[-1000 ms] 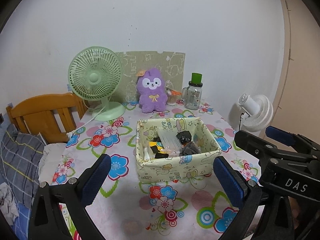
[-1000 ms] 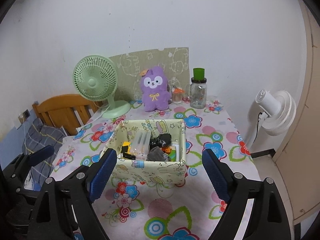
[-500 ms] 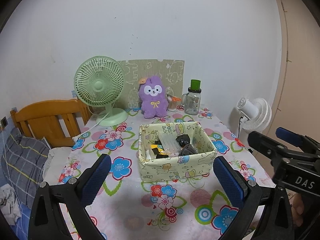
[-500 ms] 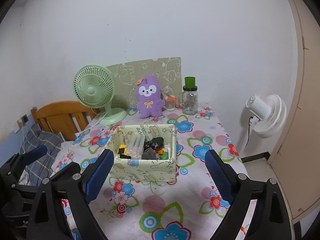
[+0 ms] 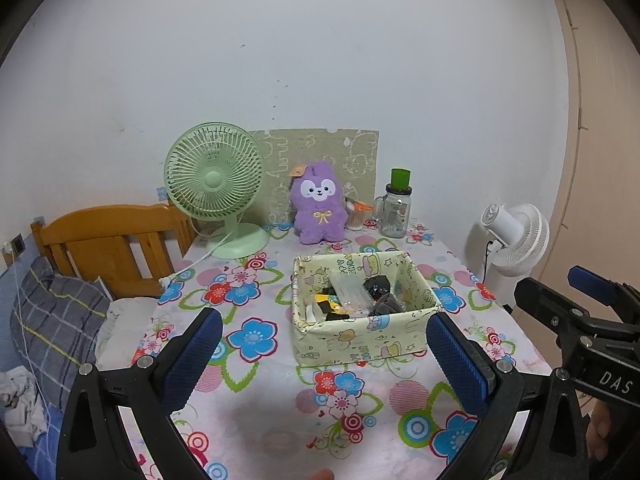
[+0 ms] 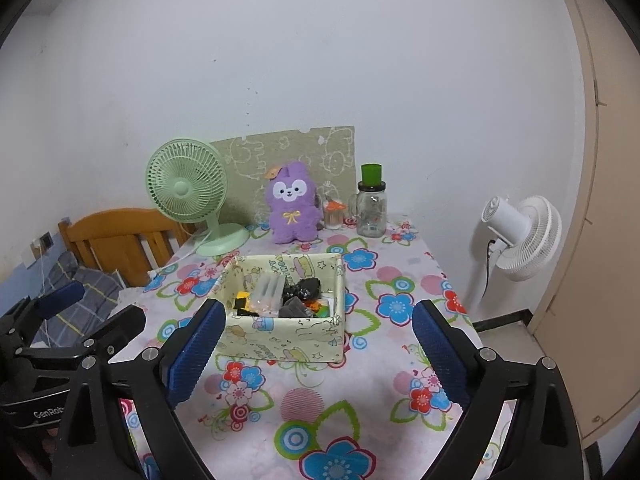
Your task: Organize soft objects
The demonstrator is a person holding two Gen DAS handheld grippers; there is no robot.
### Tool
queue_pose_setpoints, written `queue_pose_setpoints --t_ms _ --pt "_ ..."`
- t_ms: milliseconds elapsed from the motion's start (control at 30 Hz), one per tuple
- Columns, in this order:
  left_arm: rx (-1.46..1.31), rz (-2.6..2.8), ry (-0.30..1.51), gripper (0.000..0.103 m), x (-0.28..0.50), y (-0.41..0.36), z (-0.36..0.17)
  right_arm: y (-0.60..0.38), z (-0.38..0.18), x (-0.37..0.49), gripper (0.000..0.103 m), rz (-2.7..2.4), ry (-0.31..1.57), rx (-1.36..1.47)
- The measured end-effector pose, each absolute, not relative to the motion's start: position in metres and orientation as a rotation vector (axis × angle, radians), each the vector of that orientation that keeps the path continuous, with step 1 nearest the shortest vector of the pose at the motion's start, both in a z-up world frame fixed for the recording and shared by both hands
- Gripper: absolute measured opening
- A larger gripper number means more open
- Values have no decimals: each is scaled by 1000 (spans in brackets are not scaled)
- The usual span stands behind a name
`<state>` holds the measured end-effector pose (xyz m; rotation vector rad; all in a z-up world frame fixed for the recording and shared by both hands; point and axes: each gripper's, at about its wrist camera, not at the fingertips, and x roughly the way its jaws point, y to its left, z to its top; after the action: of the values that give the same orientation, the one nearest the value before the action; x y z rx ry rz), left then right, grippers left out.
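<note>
In front of the fabric box [image 5: 360, 322], both grippers hover over the floral tablecloth [image 5: 280, 412]: left gripper [image 5: 324, 360] spread wide, holding nothing; right gripper [image 6: 316, 350] likewise released. Box holds mixed small items. Behind the box against the wall: purple plush [image 5: 319, 208]. Left of plush: green fan [image 5: 216, 188]. Right of plush: glass jar [image 5: 397, 210].

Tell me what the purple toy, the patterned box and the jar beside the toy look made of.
Purple toy: plush fabric, with a fuzzy matte pile. Patterned box: likely fabric or paper over card; its walls sag slightly and look matte. Jar: clear glass or plastic, see-through and glossy, with a green top.
</note>
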<state>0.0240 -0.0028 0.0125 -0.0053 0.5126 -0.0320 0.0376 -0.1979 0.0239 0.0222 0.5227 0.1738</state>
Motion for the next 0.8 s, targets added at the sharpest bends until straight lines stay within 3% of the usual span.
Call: queue_pose_setpoints --t_ms 800 --pt "-40 -47 528 103 22 4 7 -191 25 27 97 151 509 13"
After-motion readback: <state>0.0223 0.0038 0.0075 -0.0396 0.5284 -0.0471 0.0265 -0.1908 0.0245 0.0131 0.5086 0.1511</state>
